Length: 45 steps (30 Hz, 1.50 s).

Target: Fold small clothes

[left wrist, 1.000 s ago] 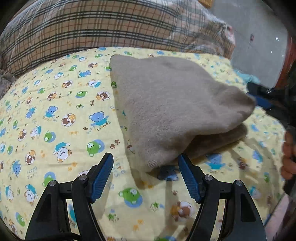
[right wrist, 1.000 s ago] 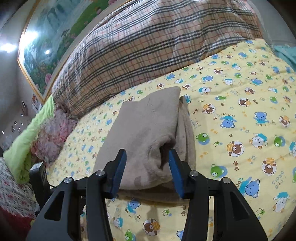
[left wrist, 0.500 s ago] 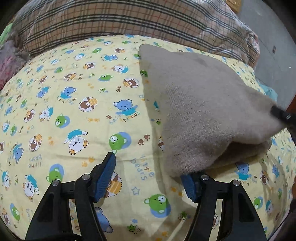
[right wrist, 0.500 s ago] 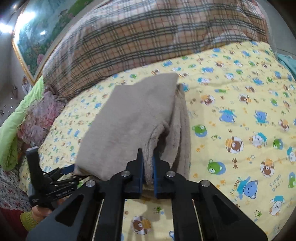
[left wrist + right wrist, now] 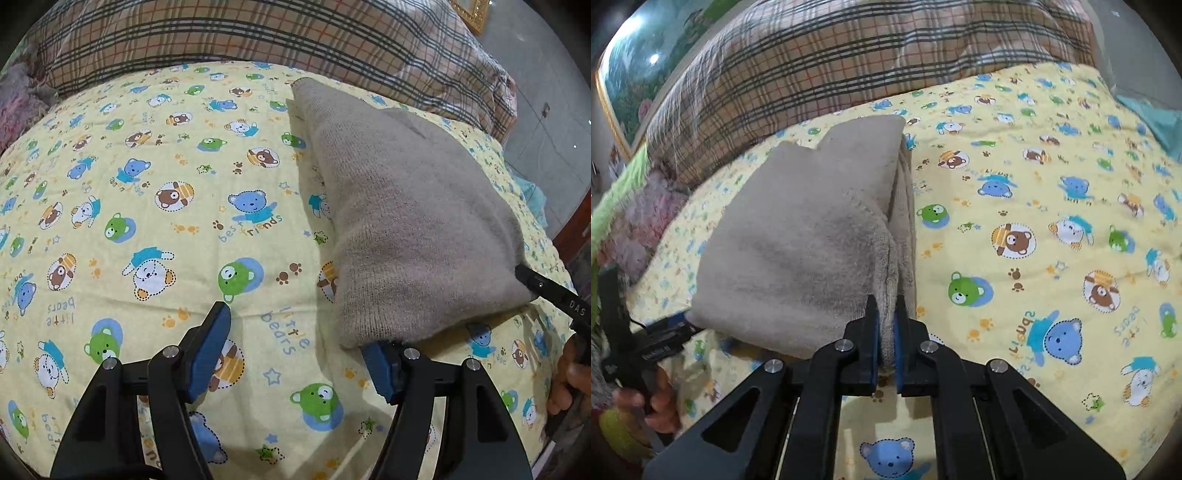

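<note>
Right wrist: right gripper (image 5: 886, 334) clamps beige garment (image 5: 809, 236); left gripper (image 5: 295, 350) wide apart.

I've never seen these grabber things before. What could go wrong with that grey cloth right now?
The right gripper pinches only one corner of the folded grey-brown knit garment, so the layers might slide apart or slip out when lifted. The left gripper is open, one finger under the cloth's edge; closing there could snag the yellow bear-print bedsheet too.

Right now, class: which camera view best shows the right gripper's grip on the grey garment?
The right wrist view: the right gripper pinches the grey garment. The left wrist view shows only its black finger at the garment's corner.
</note>
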Each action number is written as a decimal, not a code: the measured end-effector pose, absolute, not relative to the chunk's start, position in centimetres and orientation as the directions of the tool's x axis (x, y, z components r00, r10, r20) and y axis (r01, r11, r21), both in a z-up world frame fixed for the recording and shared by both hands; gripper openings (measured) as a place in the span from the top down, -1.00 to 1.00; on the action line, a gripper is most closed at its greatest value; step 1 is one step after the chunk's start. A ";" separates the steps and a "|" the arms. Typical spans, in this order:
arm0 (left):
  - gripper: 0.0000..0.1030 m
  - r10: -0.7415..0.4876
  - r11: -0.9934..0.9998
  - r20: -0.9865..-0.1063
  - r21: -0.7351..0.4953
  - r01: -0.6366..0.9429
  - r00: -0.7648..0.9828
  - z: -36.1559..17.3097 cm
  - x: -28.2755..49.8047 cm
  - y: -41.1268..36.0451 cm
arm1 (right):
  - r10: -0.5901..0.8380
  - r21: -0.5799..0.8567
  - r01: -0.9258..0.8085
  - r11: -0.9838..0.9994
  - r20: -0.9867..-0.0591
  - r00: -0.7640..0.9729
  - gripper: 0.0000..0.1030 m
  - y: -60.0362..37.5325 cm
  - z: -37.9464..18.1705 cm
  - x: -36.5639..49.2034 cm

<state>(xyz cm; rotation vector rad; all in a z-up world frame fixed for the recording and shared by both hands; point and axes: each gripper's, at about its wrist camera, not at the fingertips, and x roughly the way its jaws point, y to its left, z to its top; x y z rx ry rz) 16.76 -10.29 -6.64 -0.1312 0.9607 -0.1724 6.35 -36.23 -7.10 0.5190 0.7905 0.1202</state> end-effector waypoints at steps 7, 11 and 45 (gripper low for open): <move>-0.34 -0.254 0.967 -0.811 -0.213 0.138 0.526 -5.9 15.1 -9.6 | 0.314 0.539 0.104 0.836 -0.624 0.715 0.75 -37.0 -6.3 5.3; -0.35 -0.320 0.947 -0.805 -0.274 0.165 0.499 -4.9 14.1 -8.5 | 0.297 0.561 0.133 0.817 -0.607 0.737 0.46 -37.8 -5.3 4.3; -0.12 -0.653 0.751 -0.687 -0.641 0.156 0.319 -6.8 32.2 -13.7 | 0.631 0.766 -0.042 0.641 -0.495 0.597 0.27 -38.2 -8.6 19.3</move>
